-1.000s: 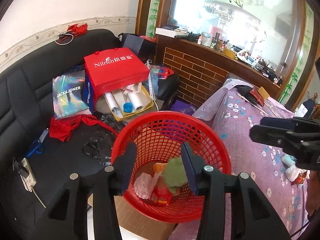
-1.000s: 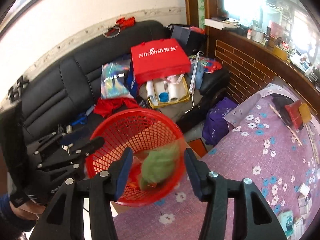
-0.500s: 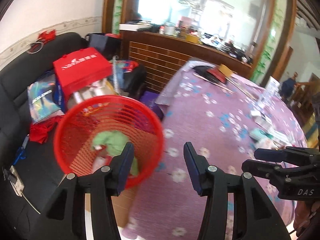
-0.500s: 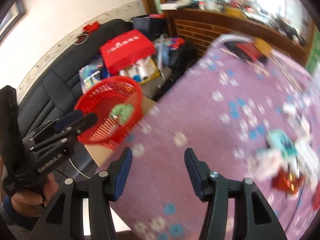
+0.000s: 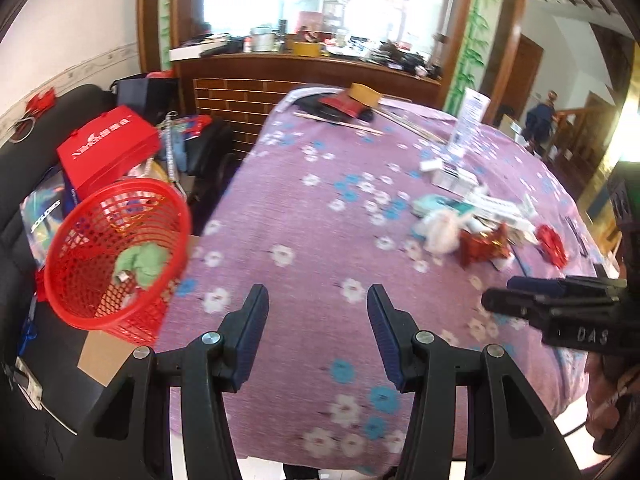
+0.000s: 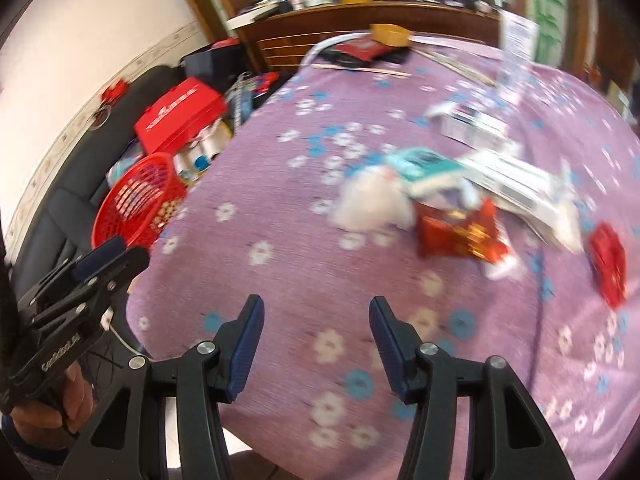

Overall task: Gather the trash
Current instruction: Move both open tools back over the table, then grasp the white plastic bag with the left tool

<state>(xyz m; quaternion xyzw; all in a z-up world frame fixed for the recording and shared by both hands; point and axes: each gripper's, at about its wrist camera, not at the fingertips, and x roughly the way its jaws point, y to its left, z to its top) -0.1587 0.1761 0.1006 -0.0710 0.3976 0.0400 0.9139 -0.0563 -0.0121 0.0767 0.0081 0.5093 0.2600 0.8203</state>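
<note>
A red mesh basket (image 5: pixel 120 256) stands at the table's left edge with a green crumpled piece (image 5: pixel 142 262) and other scraps inside; it also shows in the right wrist view (image 6: pixel 138 200). On the purple flowered tablecloth (image 5: pixel 320 240) lie a white crumpled wad (image 6: pixel 372 202), a red shiny wrapper (image 6: pixel 460 236) and a red flat piece (image 6: pixel 610 264). My left gripper (image 5: pixel 316 328) is open and empty over the near cloth. My right gripper (image 6: pixel 316 336) is open and empty, short of the wad and wrapper.
White and teal boxes (image 6: pixel 508 180) lie behind the trash. A red gift bag (image 5: pixel 108 152) and other clutter sit on a black sofa (image 5: pixel 24 168) left of the table. A brick counter (image 5: pixel 240 92) stands behind. Chopsticks and a wallet lie at the table's far edge.
Both grippers have swung right, away from the basket and over the table. The green piece that was between the right fingers now lies in the basket. The wad and wrapper have come into view.
</note>
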